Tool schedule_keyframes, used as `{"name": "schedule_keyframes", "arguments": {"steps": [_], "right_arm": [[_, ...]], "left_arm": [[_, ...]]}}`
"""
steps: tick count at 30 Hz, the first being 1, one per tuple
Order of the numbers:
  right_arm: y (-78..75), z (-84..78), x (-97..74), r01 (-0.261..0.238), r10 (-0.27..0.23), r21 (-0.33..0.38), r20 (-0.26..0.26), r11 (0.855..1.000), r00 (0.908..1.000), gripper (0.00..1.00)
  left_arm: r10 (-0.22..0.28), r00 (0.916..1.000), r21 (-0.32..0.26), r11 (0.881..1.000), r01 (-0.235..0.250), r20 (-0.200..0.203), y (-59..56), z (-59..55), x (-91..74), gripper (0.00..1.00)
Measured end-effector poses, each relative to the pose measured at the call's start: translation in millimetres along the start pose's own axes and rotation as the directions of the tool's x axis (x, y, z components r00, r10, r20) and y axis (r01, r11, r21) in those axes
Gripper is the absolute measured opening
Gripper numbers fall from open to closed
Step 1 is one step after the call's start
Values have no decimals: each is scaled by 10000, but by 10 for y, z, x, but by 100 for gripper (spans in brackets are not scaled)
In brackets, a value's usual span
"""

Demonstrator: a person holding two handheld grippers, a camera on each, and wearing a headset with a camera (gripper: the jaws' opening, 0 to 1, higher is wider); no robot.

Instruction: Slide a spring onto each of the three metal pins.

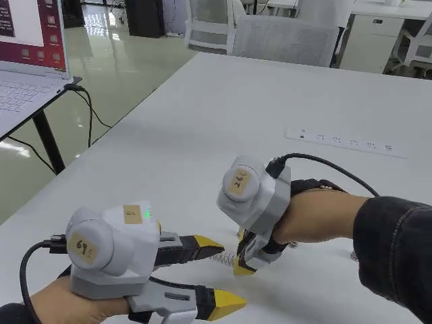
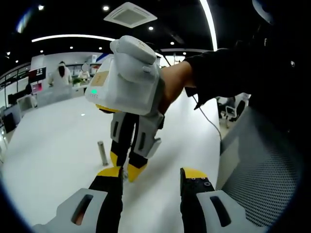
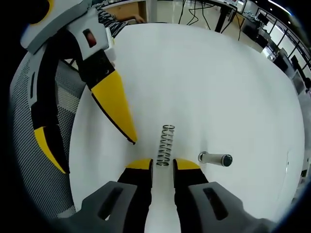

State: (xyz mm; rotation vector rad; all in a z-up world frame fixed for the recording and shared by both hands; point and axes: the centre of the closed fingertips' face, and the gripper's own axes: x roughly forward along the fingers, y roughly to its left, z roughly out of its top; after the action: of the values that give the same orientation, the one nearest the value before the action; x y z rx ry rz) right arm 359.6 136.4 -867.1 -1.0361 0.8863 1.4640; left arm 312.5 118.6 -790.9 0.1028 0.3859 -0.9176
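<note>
The right gripper (image 3: 164, 165) pinches one end of a spring (image 3: 166, 143) in narrow jaws. A pin (image 3: 215, 158) lies on the white table (image 3: 218, 77) just beside the spring. The left gripper (image 1: 233, 273), jaws wide and empty, points toward the spring from close by.

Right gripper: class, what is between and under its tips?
A spring sits between the tips of the right gripper, over the white table; a metal pin lies beside it. The spring's gripped end is covered by the gripper.
</note>
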Motion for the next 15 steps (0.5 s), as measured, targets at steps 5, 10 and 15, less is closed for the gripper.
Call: {"name": "schedule_keyframes", "arguments": {"steps": [5, 10, 15], "right_arm": [[-15, 20, -2, 44, -44, 67, 52, 10000, 10000, 13], [-3, 30, 3, 92, -92, -44, -4, 9999, 10000, 9], [-4, 22, 5, 151, -151, 38, -34, 9999, 9999, 8]], "left_arm": [[-2, 10000, 6, 10000, 2, -21, 1, -1, 1, 41], [22, 10000, -3, 10000, -22, -5, 8, 2, 1, 41], [25, 10000, 21, 10000, -25, -27, 8, 0, 3, 41]]}}
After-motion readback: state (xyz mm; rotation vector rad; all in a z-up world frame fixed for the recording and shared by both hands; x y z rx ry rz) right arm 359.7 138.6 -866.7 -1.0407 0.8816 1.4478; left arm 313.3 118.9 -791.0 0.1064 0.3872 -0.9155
